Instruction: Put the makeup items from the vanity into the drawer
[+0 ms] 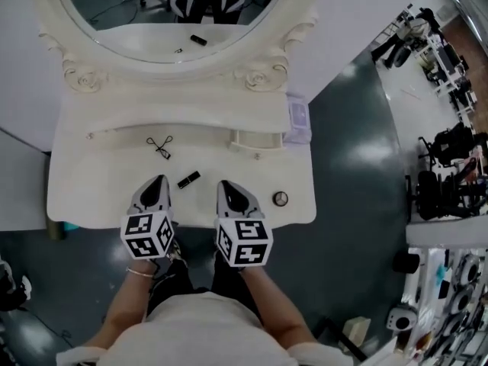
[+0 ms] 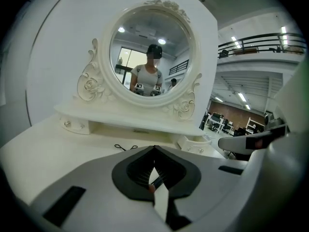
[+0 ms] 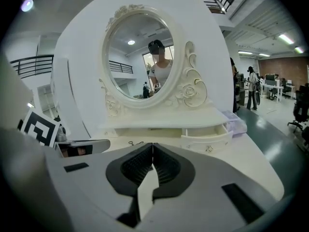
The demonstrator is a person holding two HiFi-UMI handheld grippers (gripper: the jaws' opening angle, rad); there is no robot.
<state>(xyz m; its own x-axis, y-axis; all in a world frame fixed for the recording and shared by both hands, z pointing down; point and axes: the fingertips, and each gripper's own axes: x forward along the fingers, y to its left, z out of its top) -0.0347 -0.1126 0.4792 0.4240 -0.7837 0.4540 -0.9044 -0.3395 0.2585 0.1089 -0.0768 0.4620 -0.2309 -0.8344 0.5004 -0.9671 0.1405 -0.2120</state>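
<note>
The white vanity tabletop (image 1: 84, 193) carries an eyelash curler (image 1: 159, 146) at far left and a round compact (image 1: 280, 198) at near right. A black tube (image 1: 188, 179) lies between the left gripper (image 1: 158, 181) and right gripper (image 1: 227, 186), touching neither. Both grippers are closed and empty. The drawer (image 1: 255, 139) stands open beyond.

The vanity (image 1: 99, 181) is viewed steeply from overhead, while its mirror (image 2: 126, 37) and open drawer (image 3: 207, 140), ahead of the jaws, are shared by both low, close gripper views.
</note>
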